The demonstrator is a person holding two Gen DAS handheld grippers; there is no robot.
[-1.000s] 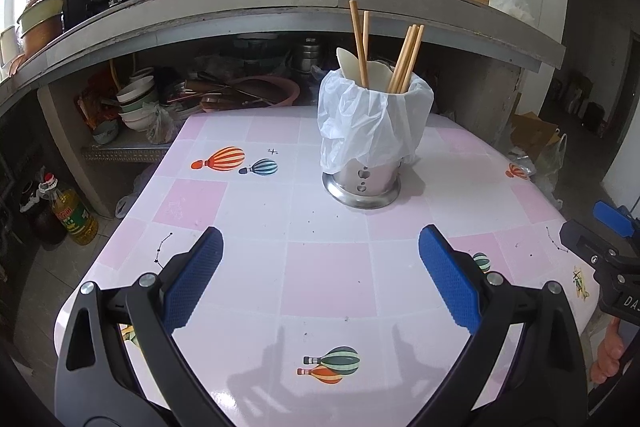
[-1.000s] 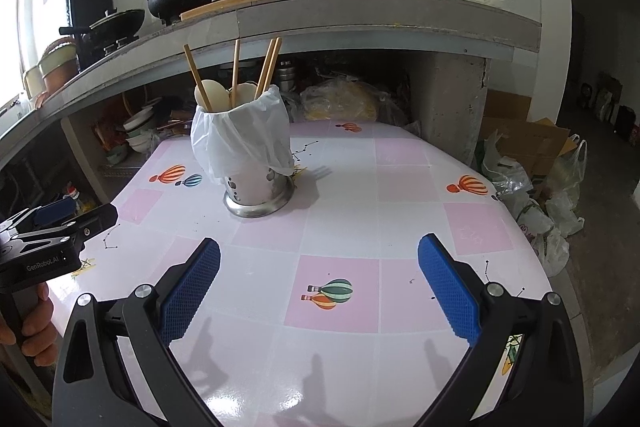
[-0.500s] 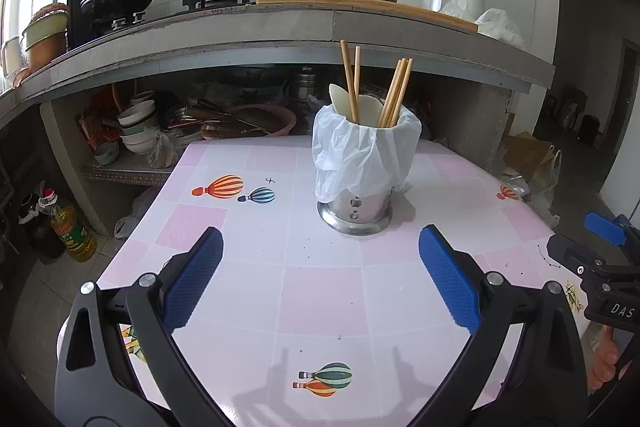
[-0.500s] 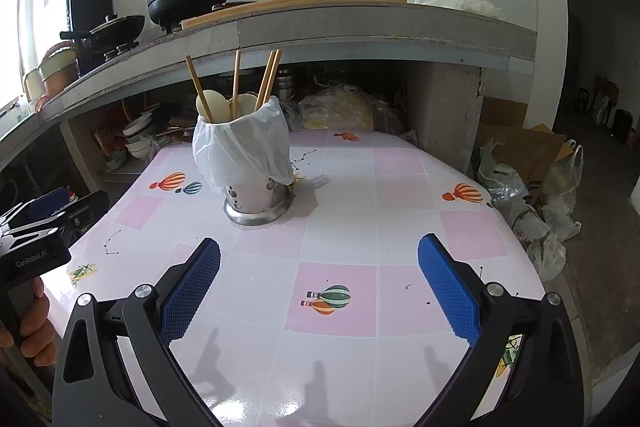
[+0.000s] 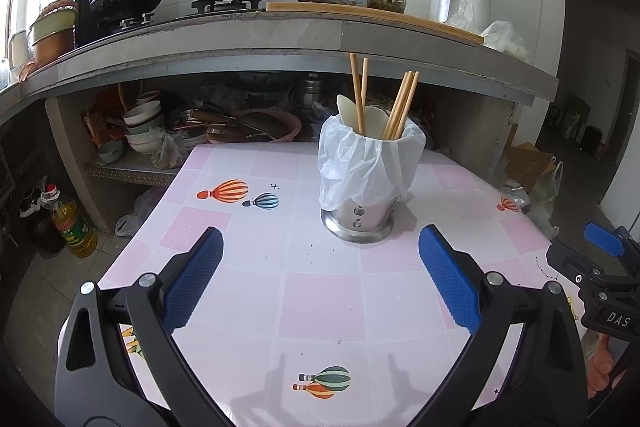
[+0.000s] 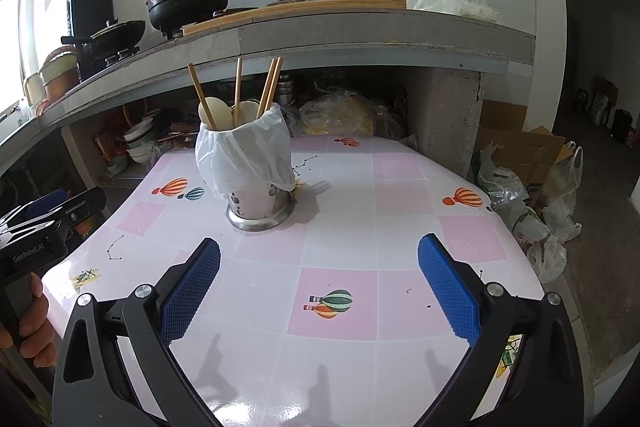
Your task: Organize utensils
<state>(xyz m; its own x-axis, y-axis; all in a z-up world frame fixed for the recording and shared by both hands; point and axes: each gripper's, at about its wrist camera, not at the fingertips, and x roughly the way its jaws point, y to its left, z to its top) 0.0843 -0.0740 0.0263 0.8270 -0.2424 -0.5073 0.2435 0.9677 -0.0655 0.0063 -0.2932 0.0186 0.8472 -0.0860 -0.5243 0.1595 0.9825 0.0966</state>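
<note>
Looking along the left gripper (image 5: pixel 320 283), its blue-padded jaws stand wide apart and empty above the pink checked table (image 5: pixel 320 307). A steel utensil holder (image 5: pixel 358 223), lined with a white plastic bag (image 5: pixel 368 167), stands upright on the table straight ahead of the jaws and slightly right of their centre line. Wooden chopsticks (image 5: pixel 400 105) and pale spoons (image 5: pixel 346 111) rise from it, long axes near vertical, fanning outward at the top. At the far right edge, part of the right gripper's body shows, held by a hand (image 5: pixel 604 371).

Looking along the right gripper (image 6: pixel 319 283), its jaws are likewise wide apart and empty. From here the holder (image 6: pixel 260 207) lies ahead and clearly to the left of the jaws, so the left gripper seems better lined up with it. This view alone shows a small yellowish scrap (image 6: pixel 298 187) touching the holder's base on its right side, which the left view hides; what it is cannot be told. No loose utensils show on the table in either view.
</note>
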